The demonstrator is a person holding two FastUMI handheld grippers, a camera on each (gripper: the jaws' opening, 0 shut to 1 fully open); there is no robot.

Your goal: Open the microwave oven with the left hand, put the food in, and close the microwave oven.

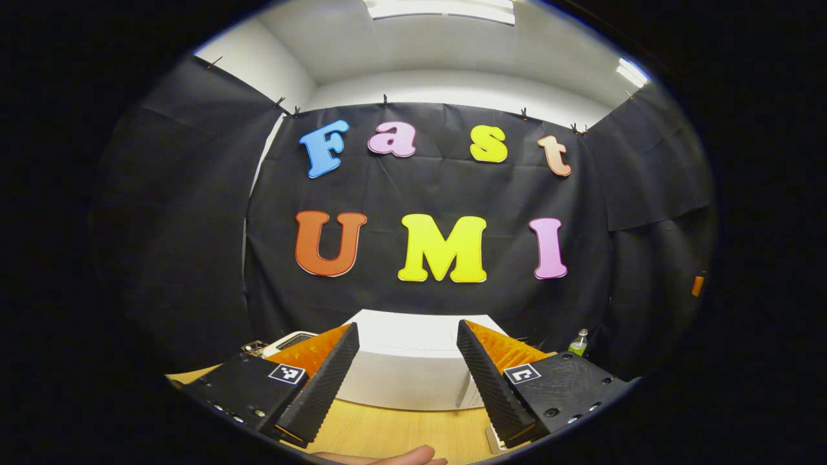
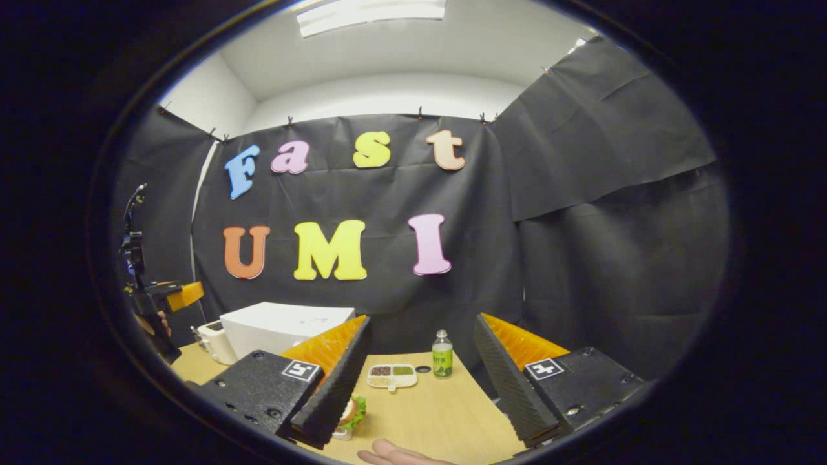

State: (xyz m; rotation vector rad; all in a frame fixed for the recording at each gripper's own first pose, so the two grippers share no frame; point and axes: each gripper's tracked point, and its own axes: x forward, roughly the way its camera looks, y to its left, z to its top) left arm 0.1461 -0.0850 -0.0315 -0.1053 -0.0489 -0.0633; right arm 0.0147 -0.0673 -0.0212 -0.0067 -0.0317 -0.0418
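A white microwave oven (image 1: 413, 361) stands on the wooden table (image 1: 400, 433), straight ahead of my left gripper (image 1: 407, 328). That gripper is open, holds nothing and hovers short of the oven's front. In the right gripper view the microwave oven (image 2: 284, 329) sits at the left of the table. The food (image 2: 353, 412), a burger with green lettuce, lies half hidden behind one finger of my right gripper (image 2: 422, 320), which is open with nothing in it. My left gripper (image 2: 165, 297) also shows far left, held up in a hand.
A small green-labelled bottle (image 2: 442, 355) and a white compartment dish (image 2: 392, 376) stand mid-table. A small white appliance (image 2: 216, 342) sits left of the oven. The bottle (image 1: 579, 342) is right of the oven. A fingertip (image 2: 400, 455) shows at the bottom edge.
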